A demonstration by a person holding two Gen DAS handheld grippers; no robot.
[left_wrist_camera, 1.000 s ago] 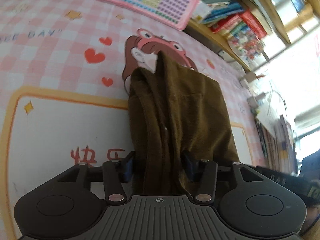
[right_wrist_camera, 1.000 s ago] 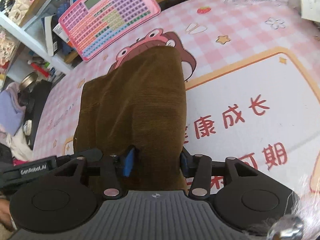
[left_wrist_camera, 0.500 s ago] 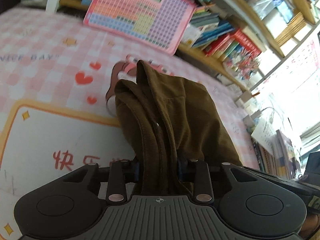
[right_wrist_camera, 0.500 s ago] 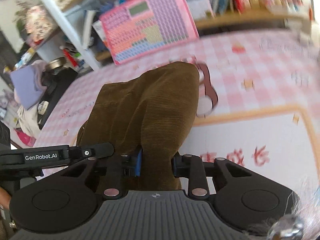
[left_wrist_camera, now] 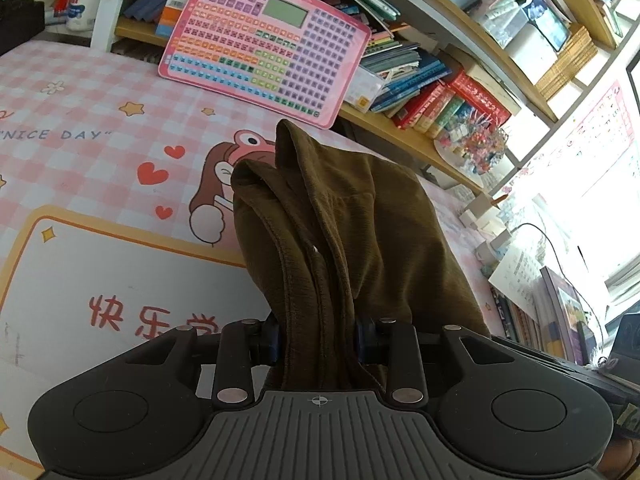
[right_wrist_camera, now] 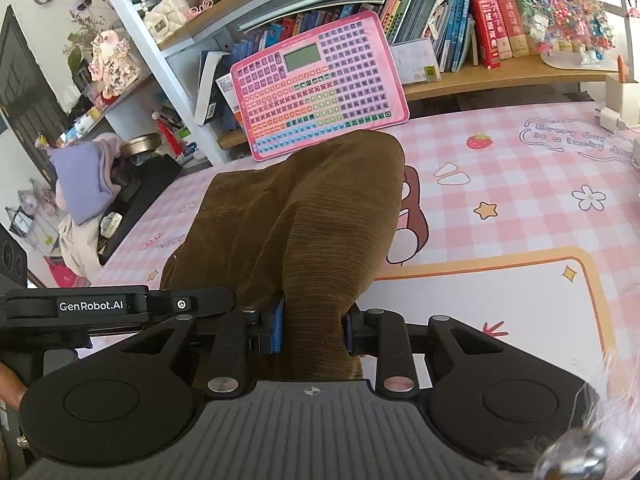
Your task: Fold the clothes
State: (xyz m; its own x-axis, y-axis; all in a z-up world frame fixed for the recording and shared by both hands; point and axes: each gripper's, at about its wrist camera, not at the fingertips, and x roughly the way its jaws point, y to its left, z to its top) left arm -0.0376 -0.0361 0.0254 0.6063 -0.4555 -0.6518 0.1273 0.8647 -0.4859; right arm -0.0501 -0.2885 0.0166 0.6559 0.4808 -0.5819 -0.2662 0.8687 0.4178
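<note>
An olive-brown garment [left_wrist_camera: 360, 232] hangs lifted over the pink checked table mat [left_wrist_camera: 80, 112], bunched in folds with a seamed edge toward the left. My left gripper [left_wrist_camera: 318, 338] is shut on one bunched end of it, cloth pinched between both pads. In the right wrist view the same brown garment [right_wrist_camera: 304, 224] drapes away from my right gripper [right_wrist_camera: 314, 332], which is shut on its near edge. The left gripper's black body [right_wrist_camera: 100, 306] shows at the left of that view, beside the cloth. The garment's far end reaches the cartoon print on the mat.
A pink keyboard-style toy board [left_wrist_camera: 264, 40] leans against the bookshelf [right_wrist_camera: 480, 32] at the mat's far edge. Books and papers [left_wrist_camera: 552, 304] pile up on the right. Purple and white clothes [right_wrist_camera: 84, 180] lie off the mat's left side. A white charger [right_wrist_camera: 612, 116] sits at the far right.
Both grippers closed on the brown garment and lifted it off the mat. Both views tilted up, so the shelf and the toy board now show more fully.
</note>
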